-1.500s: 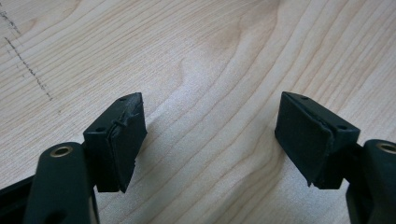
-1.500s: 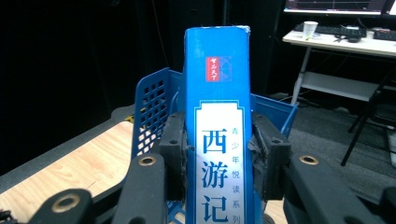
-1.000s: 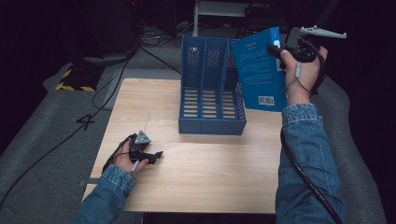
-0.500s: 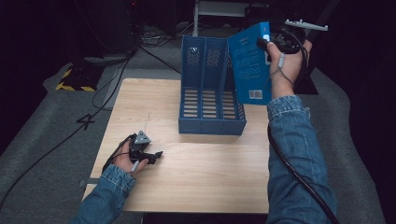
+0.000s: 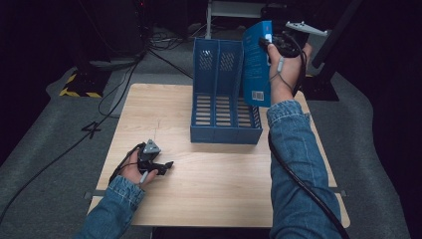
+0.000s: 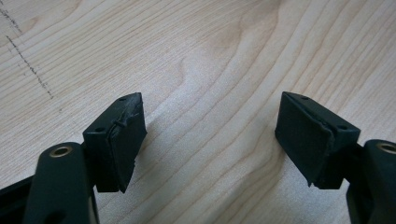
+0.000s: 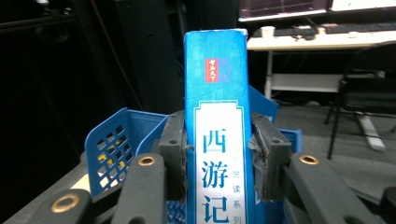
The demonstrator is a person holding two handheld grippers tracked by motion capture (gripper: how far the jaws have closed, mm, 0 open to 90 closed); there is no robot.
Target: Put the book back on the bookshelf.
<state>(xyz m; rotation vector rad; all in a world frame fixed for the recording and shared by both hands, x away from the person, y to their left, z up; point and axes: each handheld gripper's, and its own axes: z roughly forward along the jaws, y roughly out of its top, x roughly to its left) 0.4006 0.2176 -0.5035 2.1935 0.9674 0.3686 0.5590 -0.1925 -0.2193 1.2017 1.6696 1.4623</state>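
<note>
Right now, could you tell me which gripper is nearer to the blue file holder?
Right. The right gripper holds the blue book just above the right side of the blue file holder. The left gripper rests open on the table, off toward the holder's front left.

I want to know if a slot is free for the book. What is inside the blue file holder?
The blue file holder has two compartments, and what shows of both looks empty, slotted floors bare. The blue book, clamped in the right gripper, covers the right slot's far upper corner.

Overhead camera faces forward-down over my table (image 5: 219,194). My left camera hugs its wood; my right looks level at the book (image 7: 217,140).
</note>
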